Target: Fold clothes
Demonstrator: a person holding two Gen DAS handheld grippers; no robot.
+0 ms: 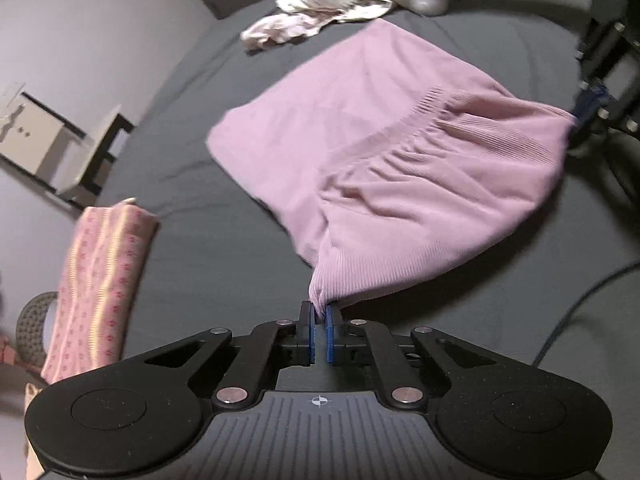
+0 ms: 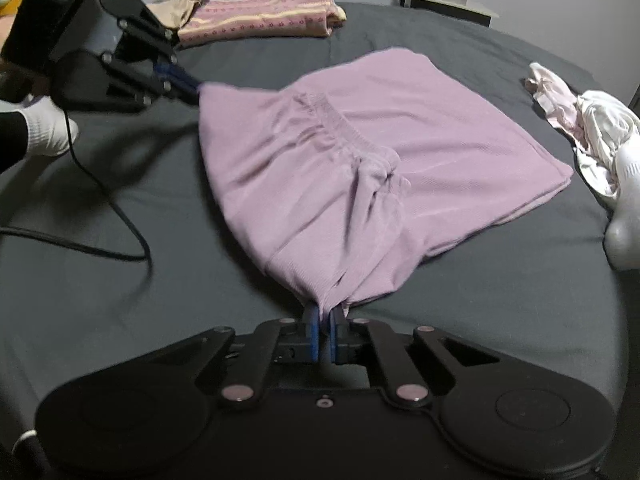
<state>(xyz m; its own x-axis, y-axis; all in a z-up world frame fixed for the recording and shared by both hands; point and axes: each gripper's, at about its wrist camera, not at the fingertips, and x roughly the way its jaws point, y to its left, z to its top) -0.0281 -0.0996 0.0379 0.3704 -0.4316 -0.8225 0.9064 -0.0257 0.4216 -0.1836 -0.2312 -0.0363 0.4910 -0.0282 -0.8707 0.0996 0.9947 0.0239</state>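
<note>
Left hand-held gripper (image 1: 320, 314) is clamped on one corner of the lilac knit garment (image 1: 384, 152), its blue pads (image 1: 330, 330) pressed together over a bunched ribbed hem. I see my right hand-held gripper (image 2: 325, 314) pinching the opposite corner the same way. Between them the garment hangs stretched and partly lifted, its far half lying flat on the dark grey bed (image 2: 120, 300). A folded pink patterned cloth (image 2: 264, 16) lies near the bed's edge, well apart from the garment. Crumpled white and pale pink clothes (image 2: 592, 128) lie to the other side. A black cable (image 2: 116, 204) trails across the sheet.
</note>
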